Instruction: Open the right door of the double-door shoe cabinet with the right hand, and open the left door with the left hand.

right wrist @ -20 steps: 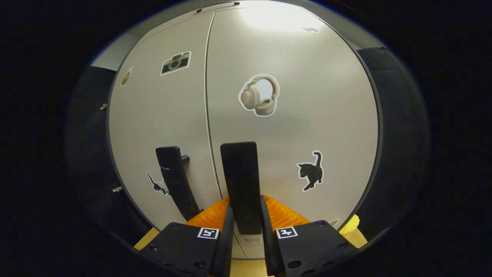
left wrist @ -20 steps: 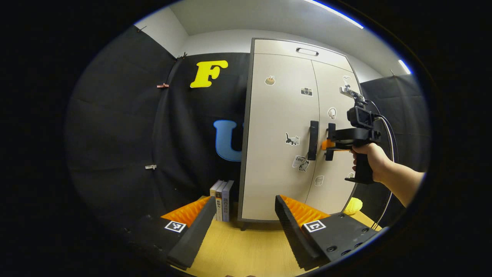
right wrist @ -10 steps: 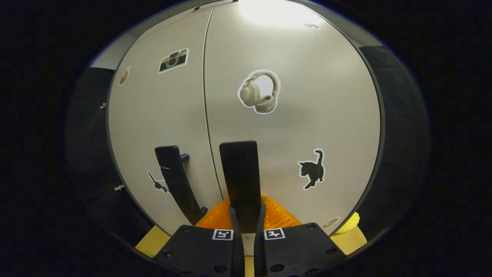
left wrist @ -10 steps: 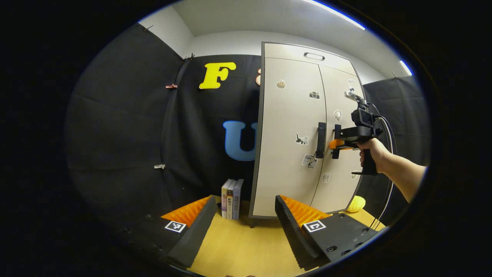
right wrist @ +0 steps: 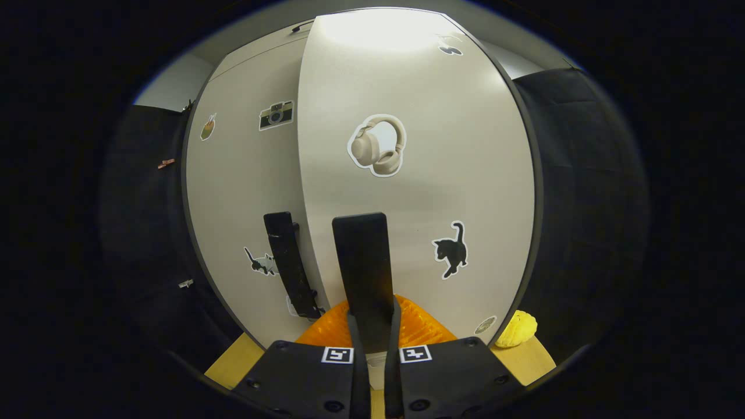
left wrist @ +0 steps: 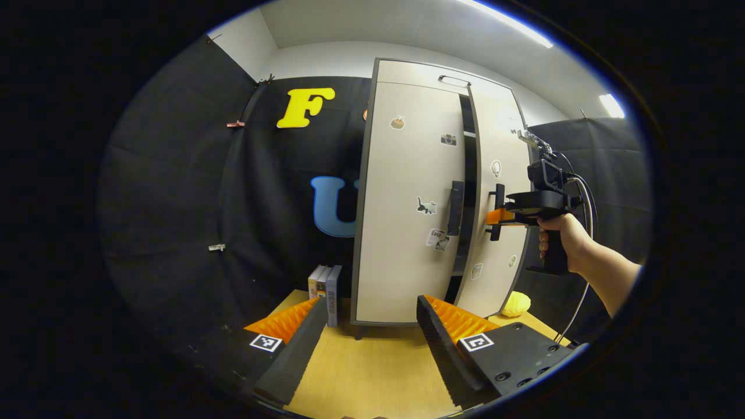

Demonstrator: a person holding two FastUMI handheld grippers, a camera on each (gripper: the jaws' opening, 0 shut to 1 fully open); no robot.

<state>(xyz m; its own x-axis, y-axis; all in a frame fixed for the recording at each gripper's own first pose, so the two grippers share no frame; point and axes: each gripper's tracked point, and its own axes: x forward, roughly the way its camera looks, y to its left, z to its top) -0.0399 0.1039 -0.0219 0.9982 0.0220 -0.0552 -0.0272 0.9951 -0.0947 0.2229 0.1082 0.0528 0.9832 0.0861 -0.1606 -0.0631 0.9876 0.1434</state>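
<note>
Beside the shoe cabinet (left wrist: 407,203), at its left foot, a few books (left wrist: 325,291) stand upright on the wooden desk (left wrist: 372,372); a yellow knitted lump (left wrist: 515,303) lies by its right foot. Nothing stands between the left gripper (left wrist: 366,343), its fingers spread wide and holding nothing, and the left door (left wrist: 401,233), which is well apart from it. The right gripper (right wrist: 371,326) is clenched on the right door's handle (right wrist: 364,262), a flat black bar. A second ago both doors sat flush; now the right door (left wrist: 495,221) stands ajar, a dark gap showing beside the left door's handle (left wrist: 456,208). Doors are smooth, pale panels dotted with stickers.
</note>
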